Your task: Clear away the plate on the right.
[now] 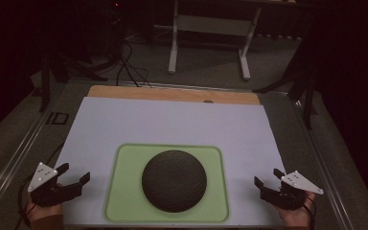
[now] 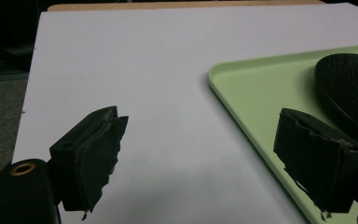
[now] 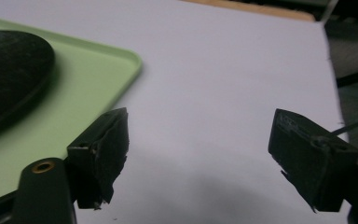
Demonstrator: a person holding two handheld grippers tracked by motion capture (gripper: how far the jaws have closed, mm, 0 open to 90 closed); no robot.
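A dark round domed object [image 1: 174, 180] lies on a light green tray [image 1: 124, 165] at the near middle of the white table sheet [image 1: 172, 122]. My left gripper [image 1: 74, 173] rests at the near left, off the tray's left edge, jaws wide apart with nothing between them. In the left gripper view the tray [image 2: 261, 88] and the dark object [image 2: 349, 88] sit ahead on the right of the gripper [image 2: 209, 158]. My right gripper [image 1: 268, 179] sits at the near right beside the tray, open and empty. The right gripper view has the gripper [image 3: 198, 156], the tray [image 3: 93, 79] and the object [image 3: 9, 70] at left.
A wooden table edge [image 1: 172, 93] runs along the far side of the sheet. Metal rails [image 1: 24, 148] flank the table. Beyond it stand a white frame's legs [image 1: 173, 43] and cables [image 1: 129, 67] on a dark carpet.
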